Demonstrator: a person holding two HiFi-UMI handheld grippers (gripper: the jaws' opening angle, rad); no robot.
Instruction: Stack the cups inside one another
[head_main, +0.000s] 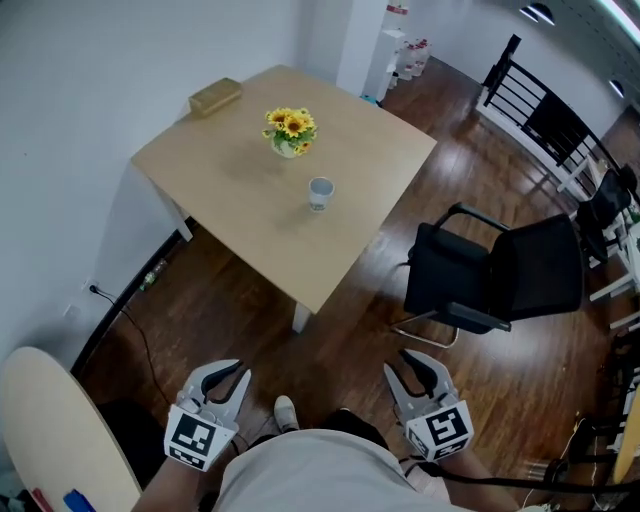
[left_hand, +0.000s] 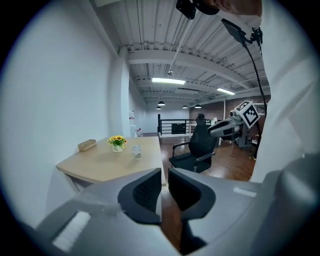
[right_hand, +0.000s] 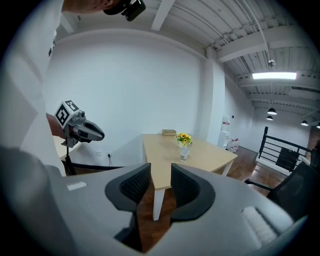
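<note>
One pale cup (head_main: 320, 192) stands on the square wooden table (head_main: 240, 215), just in front of a small vase of sunflowers (head_main: 289, 131). It also shows far off as the cup (left_hand: 137, 151) in the left gripper view and the cup (right_hand: 184, 153) in the right gripper view. Both grippers hang close to my body, well short of the table. My left gripper (head_main: 228, 374) has only a narrow gap between its jaws and nothing in it. The jaws of my right gripper (head_main: 412, 362) stand a little wider apart, also empty.
A small wooden box (head_main: 215, 96) lies at the table's far corner by the white wall. A black office chair (head_main: 495, 275) stands right of the table on the wooden floor. A round pale tabletop (head_main: 50, 430) sits at my lower left. Black railings (head_main: 540, 110) run at the back right.
</note>
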